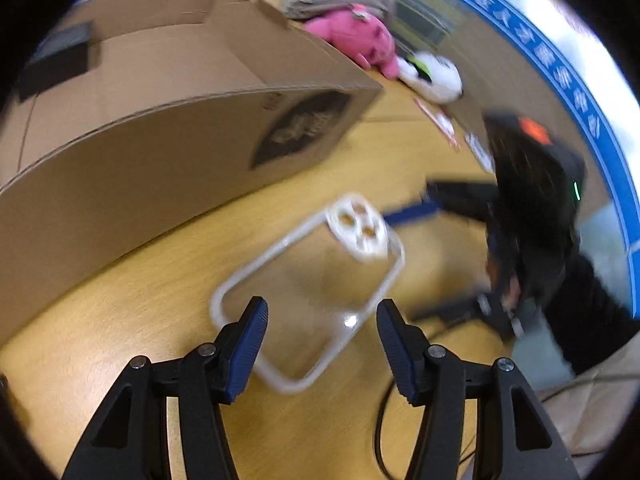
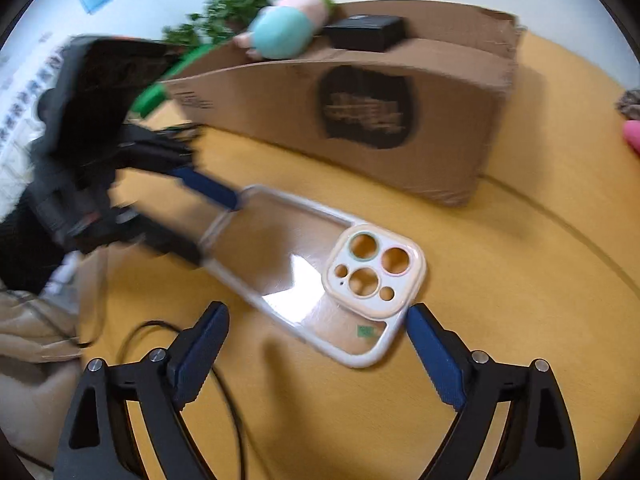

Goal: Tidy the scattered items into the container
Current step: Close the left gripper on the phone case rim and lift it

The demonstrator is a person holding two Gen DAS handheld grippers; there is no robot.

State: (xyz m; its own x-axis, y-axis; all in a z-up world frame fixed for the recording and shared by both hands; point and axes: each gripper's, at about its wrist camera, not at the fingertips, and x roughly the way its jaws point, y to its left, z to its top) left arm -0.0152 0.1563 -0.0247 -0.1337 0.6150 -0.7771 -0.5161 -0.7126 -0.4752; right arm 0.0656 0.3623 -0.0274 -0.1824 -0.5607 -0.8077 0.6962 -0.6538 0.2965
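A clear phone case with a white camera ring lies flat on the yellow table; it also shows in the right wrist view. My left gripper is open, its fingers either side of the case's near end. My right gripper is open, its fingers straddling the case's camera end. The left gripper also appears in the right wrist view at the case's far end. A cardboard box stands behind the case; in the right wrist view the box holds a plush toy and a black item.
A pink plush and a white plush lie beyond the box, with small cards near them. A black cable runs across the table near me. A green plant stands behind the box.
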